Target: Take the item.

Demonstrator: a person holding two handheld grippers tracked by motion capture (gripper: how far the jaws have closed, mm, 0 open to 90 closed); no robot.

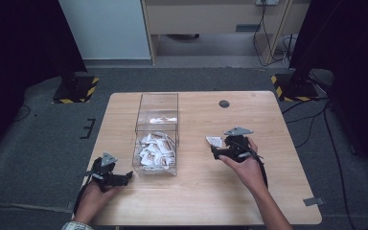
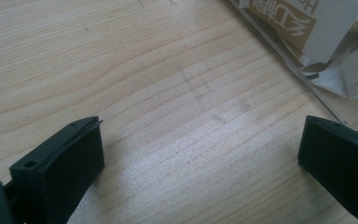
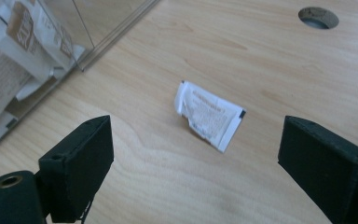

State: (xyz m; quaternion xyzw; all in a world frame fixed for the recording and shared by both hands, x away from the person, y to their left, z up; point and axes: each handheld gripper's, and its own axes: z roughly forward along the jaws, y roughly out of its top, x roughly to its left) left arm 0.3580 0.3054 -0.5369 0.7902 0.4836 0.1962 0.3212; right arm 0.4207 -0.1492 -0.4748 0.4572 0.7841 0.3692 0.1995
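A clear plastic box (image 1: 156,120) stands on the wooden table (image 1: 268,191) with several white and brown sachets (image 1: 155,151) inside. One white sachet (image 1: 215,141) (image 3: 209,115) lies flat on the table right of the box. My right gripper (image 1: 216,152) (image 3: 196,172) is open, low over the table, with that sachet just beyond its jaws. My left gripper (image 1: 124,178) (image 2: 200,158) is open near the box's front left corner, with bare wood between its jaws. The box wall (image 2: 284,56) and sachets show at the upper right of the left gripper view.
A round cable hole (image 1: 224,103) (image 3: 318,17) sits in the table toward the far edge. Black stands with yellow-striped bases (image 1: 76,88) stand on the grey carpet behind both far corners. A tape strip (image 1: 313,201) marks the table's near right corner.
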